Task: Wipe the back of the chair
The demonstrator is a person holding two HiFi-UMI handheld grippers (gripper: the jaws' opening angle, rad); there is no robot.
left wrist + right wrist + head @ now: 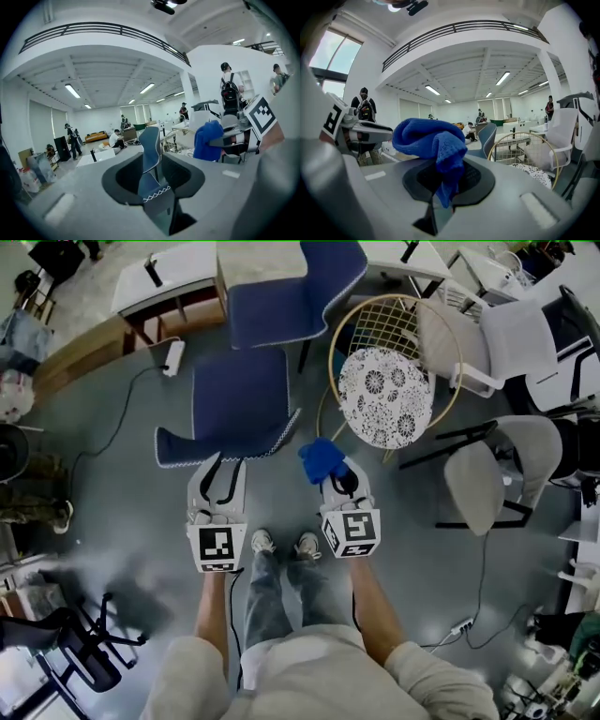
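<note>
Two grippers sit at the centre of the head view, each with one marker cube printed in black-and-white square code (patterns rather than words). The right gripper is clamped on one blue cloth, which bunches above its jaws and hangs down between them. The left gripper holds nothing, and its jaws stand moderately apart.

Through the left gripper's gap shows the blue chair, just above that gripper in the head view, centre-left of the frame. A white zigzag trim runs along its nearest edge.

To the right stands one round wire chair with one black-and-white flowered cushion. Two pale chairs fill the right edge. Two shoes show between the cubes.
</note>
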